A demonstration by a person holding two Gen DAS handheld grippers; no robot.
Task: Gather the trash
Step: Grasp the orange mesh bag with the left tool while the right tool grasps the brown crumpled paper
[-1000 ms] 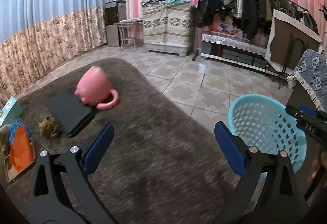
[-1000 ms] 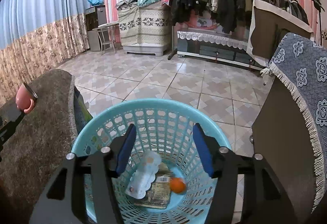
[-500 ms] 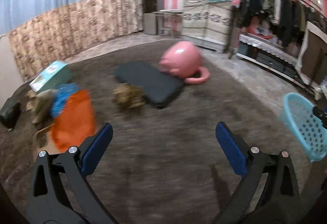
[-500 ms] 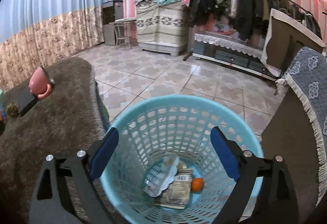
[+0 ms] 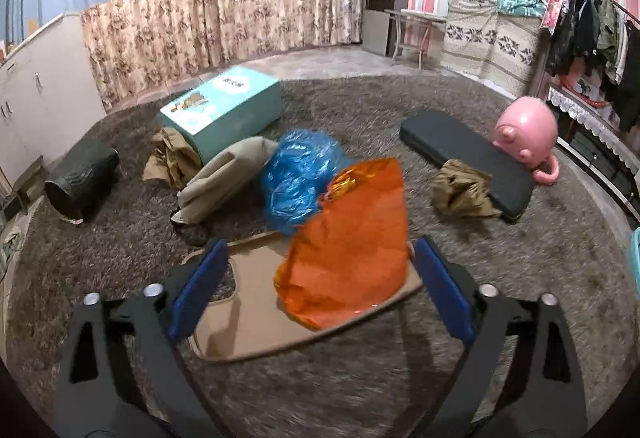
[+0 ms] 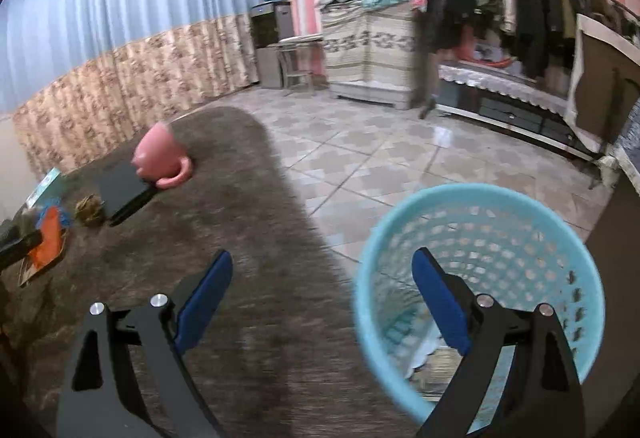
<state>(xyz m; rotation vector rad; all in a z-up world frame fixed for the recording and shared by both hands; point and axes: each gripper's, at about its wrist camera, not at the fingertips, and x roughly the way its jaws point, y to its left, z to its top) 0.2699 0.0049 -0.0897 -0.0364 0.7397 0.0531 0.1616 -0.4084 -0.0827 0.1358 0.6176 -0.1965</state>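
My left gripper (image 5: pixel 320 250) hovers low over the grey rug, its jaws closing, with an orange foil bag (image 5: pixel 352 246) seen between the blue pads, which do not press on it. The bag lies on a flat cardboard sheet (image 5: pixel 248 314). Behind it sit a crumpled blue plastic bag (image 5: pixel 300 170), a beige wrapper (image 5: pixel 224 174) and brown paper wads (image 5: pixel 460 190). My right gripper (image 6: pixel 322 262) stands open and empty over the rug's edge. The light blue basket (image 6: pixel 480 198) is at its right finger, with some trash in the bottom.
A teal box (image 5: pixel 224 110), a black roll (image 5: pixel 80 178), a black pad (image 5: pixel 468 154) and a pink mug (image 5: pixel 524 134) lie on the rug (image 5: pixel 360 378). Tiled floor (image 6: pixel 380 158), a clothes rack and a cabinet are beyond the basket.
The left gripper swung left from the basket side to the trash pile and came close above the orange bag. The right gripper opened wide and shifted left off the basket.
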